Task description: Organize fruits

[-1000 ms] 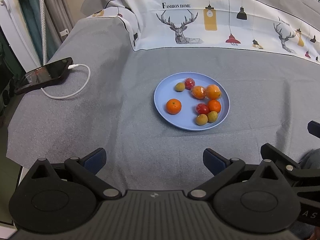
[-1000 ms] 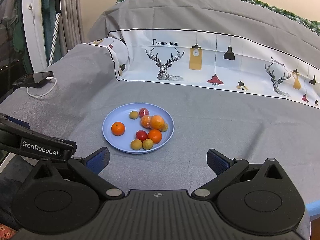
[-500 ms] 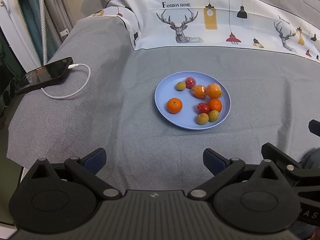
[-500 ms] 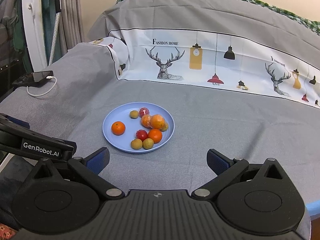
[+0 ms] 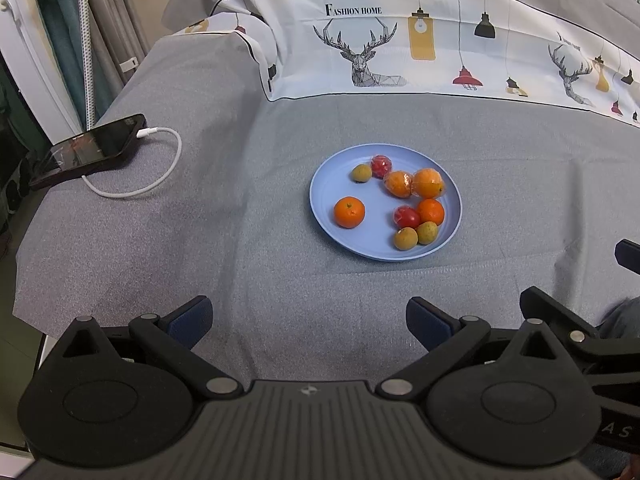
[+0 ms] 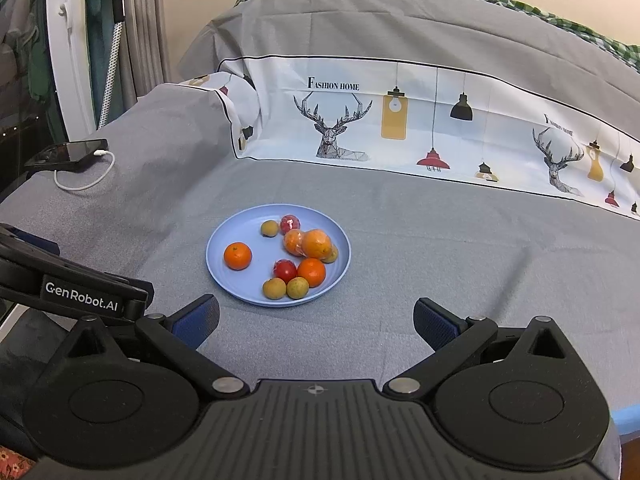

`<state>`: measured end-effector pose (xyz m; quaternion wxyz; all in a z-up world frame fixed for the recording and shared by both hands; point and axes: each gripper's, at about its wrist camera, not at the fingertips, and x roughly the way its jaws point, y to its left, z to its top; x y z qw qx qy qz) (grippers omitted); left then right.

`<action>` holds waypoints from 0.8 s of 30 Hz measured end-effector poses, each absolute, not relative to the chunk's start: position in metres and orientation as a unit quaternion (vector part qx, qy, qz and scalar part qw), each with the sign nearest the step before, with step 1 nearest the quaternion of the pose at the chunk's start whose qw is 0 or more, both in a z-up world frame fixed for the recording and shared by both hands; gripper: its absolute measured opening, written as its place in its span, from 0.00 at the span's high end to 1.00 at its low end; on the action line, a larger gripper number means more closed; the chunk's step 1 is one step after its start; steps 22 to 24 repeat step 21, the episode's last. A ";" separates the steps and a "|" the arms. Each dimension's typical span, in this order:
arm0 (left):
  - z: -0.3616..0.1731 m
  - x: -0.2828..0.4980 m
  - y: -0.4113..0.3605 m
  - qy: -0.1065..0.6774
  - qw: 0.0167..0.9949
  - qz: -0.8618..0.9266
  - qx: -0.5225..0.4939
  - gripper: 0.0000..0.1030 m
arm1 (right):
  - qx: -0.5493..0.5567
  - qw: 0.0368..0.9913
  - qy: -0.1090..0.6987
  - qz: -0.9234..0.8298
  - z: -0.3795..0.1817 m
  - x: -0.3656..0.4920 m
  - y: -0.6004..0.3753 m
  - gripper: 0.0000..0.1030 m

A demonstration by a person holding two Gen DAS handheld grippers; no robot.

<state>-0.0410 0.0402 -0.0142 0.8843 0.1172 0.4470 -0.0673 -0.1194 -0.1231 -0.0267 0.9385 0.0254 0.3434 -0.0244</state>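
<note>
Since the earlier frames almost nothing has shifted: the round pale-blue plate (image 5: 320, 200) sits a touch higher in the left wrist view, and both grippers hang short of it as before.

At far left a black glossy smartphone (image 5: 92, 148) lies near the bed's left edge, a white charging cable (image 5: 160, 168) looping from it over the cloth. The left gripper (image 5: 308, 320) has its jaws spread wide, blue pads apart, gripping nothing. Between it and the plate the grey woven bedsheet (image 5: 240, 280) lies flat and bare.

On the plate, a lone smooth orange mandarin (image 5: 349, 212) sits left, apart from the rest. A small olive-brown round fruit (image 5: 361, 172) and a red plastic-wrapped fruit (image 5: 381, 166) lie at the back; two film-wrapped oranges (image 5: 416, 183) touch each other; nearer, a red fruit, an orange and two olive-brown fruits cluster against the right rim.

The right gripper (image 6: 316, 320) likewise hovers with jaws released and nothing between them.

Behind stands a white printed fabric band with deer and lamps (image 6: 400, 120); grey curtains hang at left
</note>
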 end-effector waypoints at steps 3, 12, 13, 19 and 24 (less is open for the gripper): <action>-0.015 -0.041 0.040 0.447 0.884 -0.069 0.117 0.00 | 0.026 0.938 0.344 -0.025 -0.027 -0.119 -0.123 0.01; -0.017 -0.036 0.038 0.448 0.884 -0.065 0.121 0.00 | 0.020 0.941 0.338 -0.026 -0.023 -0.115 -0.126 0.01; -0.018 -0.034 0.038 0.448 0.883 -0.064 0.122 0.00 | 0.019 0.940 0.338 -0.026 -0.023 -0.114 -0.127 0.01; -0.023 -0.026 0.034 0.456 0.879 -0.071 0.119 0.00 | 0.019 0.937 0.347 -0.027 -0.028 -0.108 -0.129 0.01; -0.024 -0.026 0.033 0.454 0.880 -0.071 0.120 0.00 | 0.021 0.938 0.346 -0.026 -0.028 -0.107 -0.130 0.01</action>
